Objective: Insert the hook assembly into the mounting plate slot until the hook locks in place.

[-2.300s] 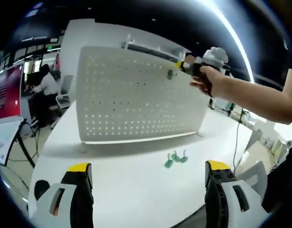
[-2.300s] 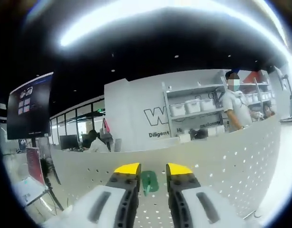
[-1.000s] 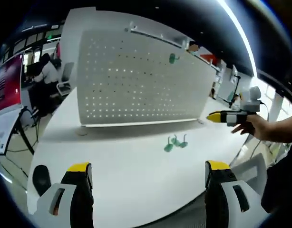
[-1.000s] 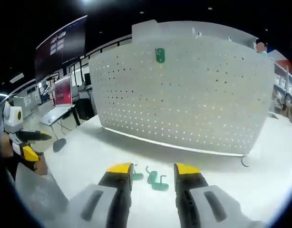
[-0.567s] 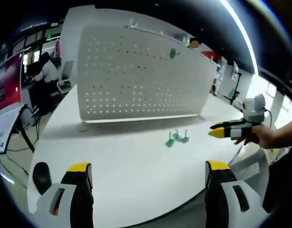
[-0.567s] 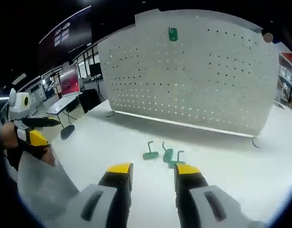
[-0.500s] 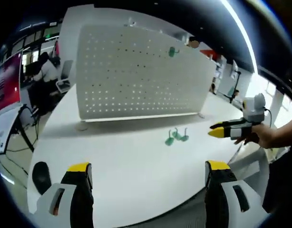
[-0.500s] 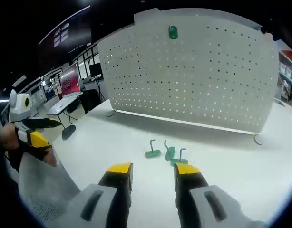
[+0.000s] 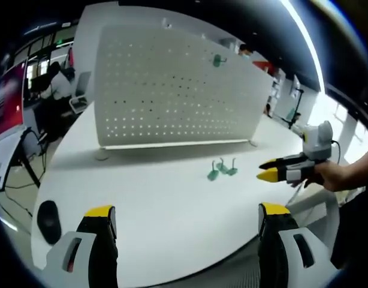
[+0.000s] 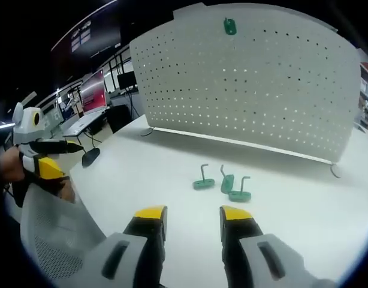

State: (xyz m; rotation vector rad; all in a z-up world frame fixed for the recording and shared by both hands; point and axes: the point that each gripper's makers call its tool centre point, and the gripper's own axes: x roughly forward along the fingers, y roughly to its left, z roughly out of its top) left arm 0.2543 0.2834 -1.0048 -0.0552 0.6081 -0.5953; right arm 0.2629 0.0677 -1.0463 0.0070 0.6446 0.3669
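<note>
**One hook hung, three waiting on the surface**

The right tongs (image 10: pixel 189 217) stand slightly parted and empty at lower centre. The left tongs (image 9: pixel 187 215) are spread wide, holding nothing. Three green hooks (image 10: pixel 222 182) lie mid-frame on the white surface (image 10: pixel 142 174). One mounted hook (image 10: pixel 230 26) sits at the top of the pegboard (image 10: pixel 250 84). Judged step: reaching for another hook. Next, lower the right tongs over one and pinch it.

Open office: monitors (image 10: pixel 93 91), desks, seated worker (image 9: pixel 55 89).
</note>
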